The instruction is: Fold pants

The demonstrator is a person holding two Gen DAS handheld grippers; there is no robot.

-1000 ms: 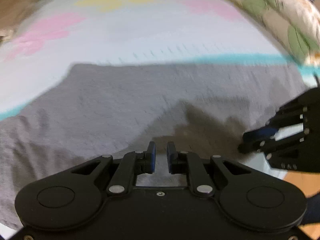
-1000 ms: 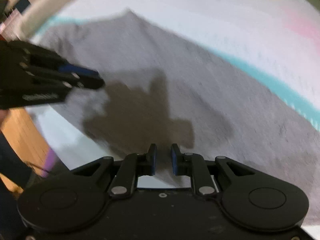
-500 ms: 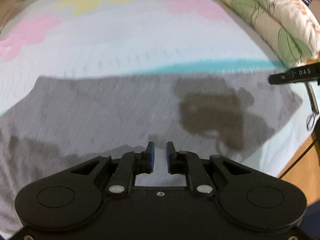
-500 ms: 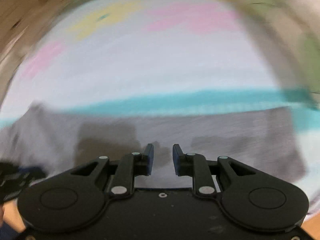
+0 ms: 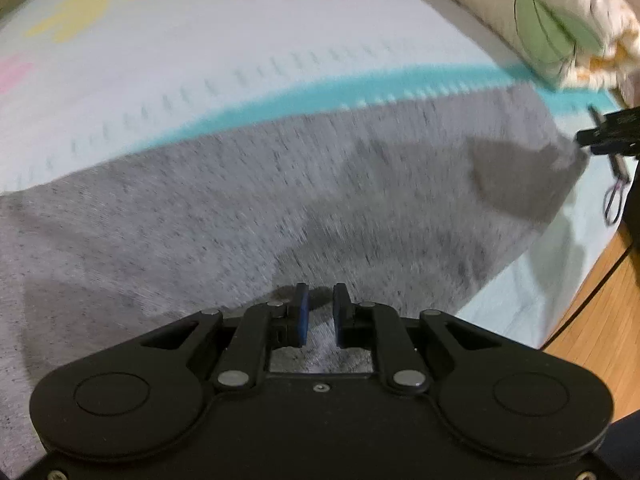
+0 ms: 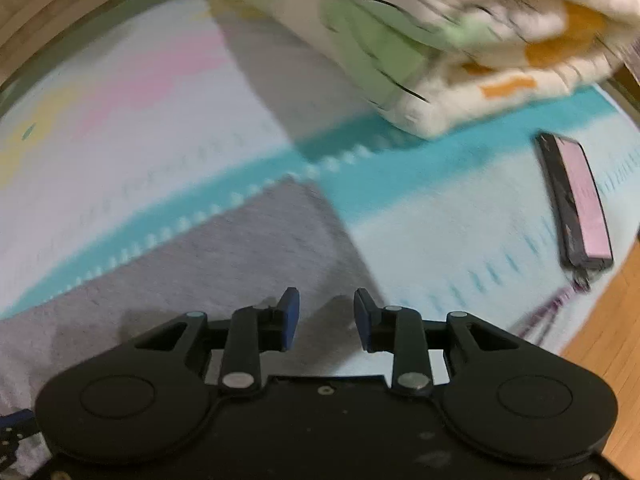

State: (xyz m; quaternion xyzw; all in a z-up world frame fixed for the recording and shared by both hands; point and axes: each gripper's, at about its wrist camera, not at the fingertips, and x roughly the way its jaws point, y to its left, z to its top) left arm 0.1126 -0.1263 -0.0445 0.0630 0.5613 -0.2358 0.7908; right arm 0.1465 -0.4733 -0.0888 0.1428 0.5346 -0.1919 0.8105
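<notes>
Grey pants (image 5: 280,200) lie flat on a pastel bed sheet (image 5: 200,48). My left gripper (image 5: 319,308) hovers over the near edge of the pants, its jaws a small gap apart and empty. My right gripper (image 6: 322,316) is open and empty above the right-hand end of the pants (image 6: 240,248), near their far corner. The right gripper also shows in the left wrist view (image 5: 612,136) at the right edge, beside that end of the pants.
A folded floral quilt (image 6: 460,40) lies at the far right of the bed. A phone with a pink case (image 6: 580,200) and a strap lies on the sheet to the right. A wooden floor (image 5: 592,312) lies beyond the bed edge.
My right gripper swung from the middle of the pants to their right end and opened wider. My left gripper came down closer to the pants' near edge.
</notes>
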